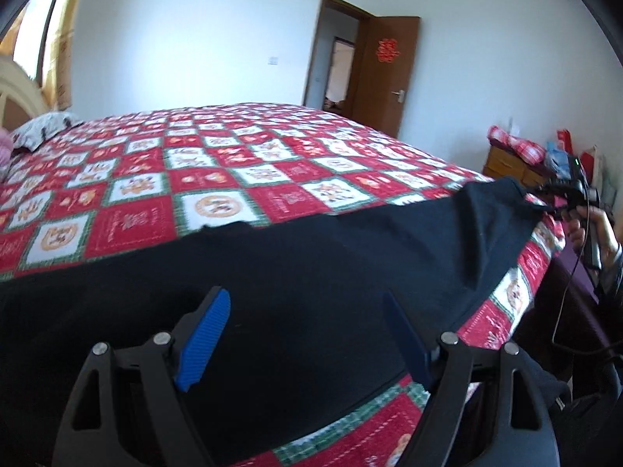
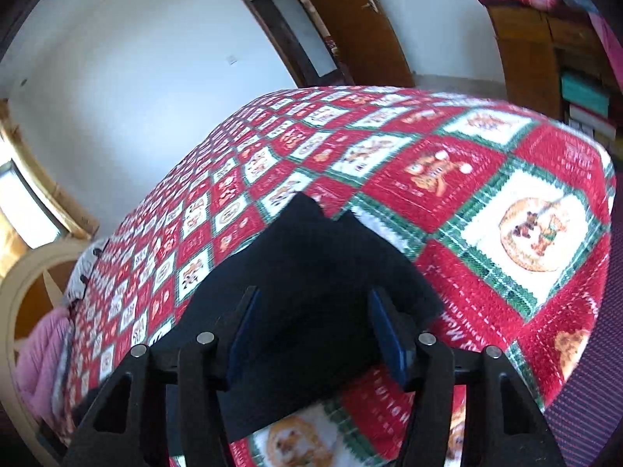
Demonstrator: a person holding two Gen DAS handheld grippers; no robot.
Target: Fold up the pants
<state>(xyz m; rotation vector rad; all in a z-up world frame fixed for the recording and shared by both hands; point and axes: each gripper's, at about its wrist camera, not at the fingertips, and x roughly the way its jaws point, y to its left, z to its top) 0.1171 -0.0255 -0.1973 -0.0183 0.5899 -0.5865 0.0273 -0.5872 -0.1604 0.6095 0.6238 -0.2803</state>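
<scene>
Item: black soft-fabric pants (image 1: 311, 272), spread along the near edge of a bed covered by a red, white and green patchwork quilt (image 1: 233, 179). One end reaches toward the bed's corner at the right.

Left gripper (image 1: 307, 334): 2 blue ribbed pads, jaws wide apart, hovering over the middle of the black cloth; whether the pads touch it cannot be told.

Right gripper (image 2: 311, 334): jaws apart in its own view, black fabric lying between and beyond the 2 pads, not pinched. In the left wrist view the same tool (image 1: 572, 194), held in the person's hand (image 1: 592, 229), sits at the garment's far end.

Other fixtures: brown wooden door (image 1: 385, 74), open; wooden dresser (image 1: 506, 163) beyond the bed corner.

Step judged in hand: positioning both tools for a grasp before a fold, no fold visibly made.

Next move likely calls for: closing each pair of jaws on a cloth edge, taking only the intended layers, then lifting both ends evenly so the fabric carries over without bunching.
</scene>
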